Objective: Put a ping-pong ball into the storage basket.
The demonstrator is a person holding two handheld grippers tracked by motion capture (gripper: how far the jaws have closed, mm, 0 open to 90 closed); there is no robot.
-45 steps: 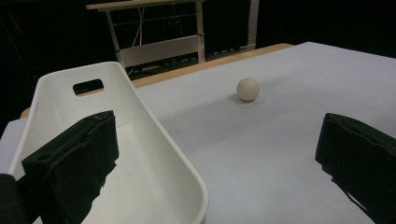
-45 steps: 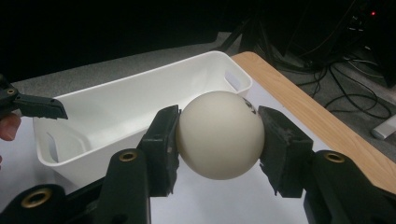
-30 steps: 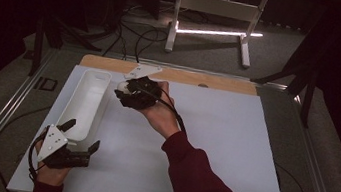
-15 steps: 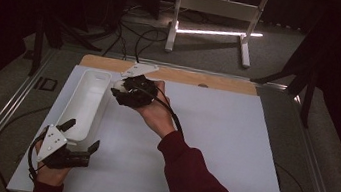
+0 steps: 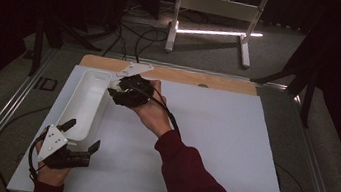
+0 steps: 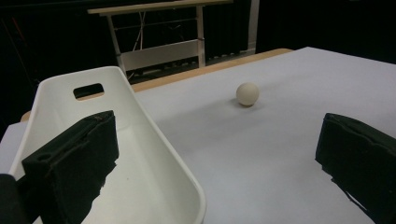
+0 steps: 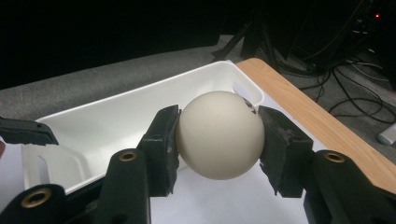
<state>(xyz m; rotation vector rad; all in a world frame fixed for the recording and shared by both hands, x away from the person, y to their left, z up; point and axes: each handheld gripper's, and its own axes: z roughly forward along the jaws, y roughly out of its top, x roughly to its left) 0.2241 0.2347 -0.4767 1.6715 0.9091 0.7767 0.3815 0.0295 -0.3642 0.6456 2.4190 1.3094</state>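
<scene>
Right gripper (image 7: 219,135): matte black jaws with blocky, rough-edged pads, pinching a ball from both sides.
Held ball (image 7: 219,134): smooth, round, cream-white, dull sheen, a small dark mark near its top right; it hangs beside the bin's far end, just above the table sheet.
Bin (image 5: 84,104): long white plastic tub, glossy, rounded corners, a slot handle cut in the end wall (image 6: 88,90).
Left gripper (image 5: 73,143): jaws spread wide, nothing between them, one jaw inside the bin's near end; grey three-cornered plate on top.
Second ball (image 6: 247,94): same cream sphere, resting alone on the sheet, well apart from the bin.
Table (image 5: 231,150): flat white sheet, pale wood strip along the far edge.
</scene>
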